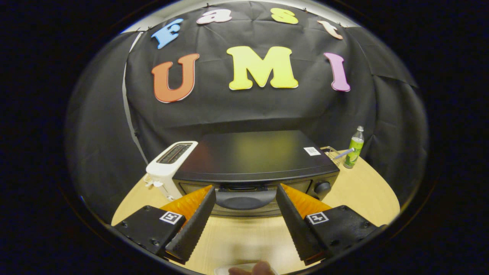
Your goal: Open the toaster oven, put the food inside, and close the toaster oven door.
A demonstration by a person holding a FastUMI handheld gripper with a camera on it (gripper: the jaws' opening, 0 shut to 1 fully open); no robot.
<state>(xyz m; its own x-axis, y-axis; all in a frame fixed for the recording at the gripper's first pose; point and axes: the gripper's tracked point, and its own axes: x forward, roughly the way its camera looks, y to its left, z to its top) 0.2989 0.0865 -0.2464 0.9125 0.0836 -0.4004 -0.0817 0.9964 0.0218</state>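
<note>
- Gripper [245, 190]: I see its two fingers spread wide apart, holding nothing; their tips point at the oven's front, one to each side of the handle. I cannot tell whether the tips touch the door or stop just short of it.
- Oven [256, 154]: a dark, low box on the table, just ahead of the fingers. Its flat top is plain to me, with a small white label [312, 151] near the right rear corner; the print is too small to make out.
- Door: appears shut. I see only a narrow strip of the front below the top edge, and the fingers cover both ends of that strip.
- Handle [244, 199]: a dark curved bar at the middle of the door, lying between the fingertips.
- Knob [322, 187]: round, at the right end of the front, just beyond the right finger; its markings are unreadable.
- Toaster [169, 165]: white, with slots on top, standing close against the oven's left side; its lower part is hidden behind the left finger.
- Bottle [354, 148]: green-labelled, upright, behind and to the right of the oven, near the table's far edge.
- Wire object [331, 152]: between the oven and the bottle, mostly hidden by the oven; I cannot identify it.
- Table [244, 238]: light wood, bare between the fingers.
- Pale object [238, 269]: cut off at the near edge below the fingers, with a fingertip [263, 267] on it; I cannot say whether this is the food.
</note>
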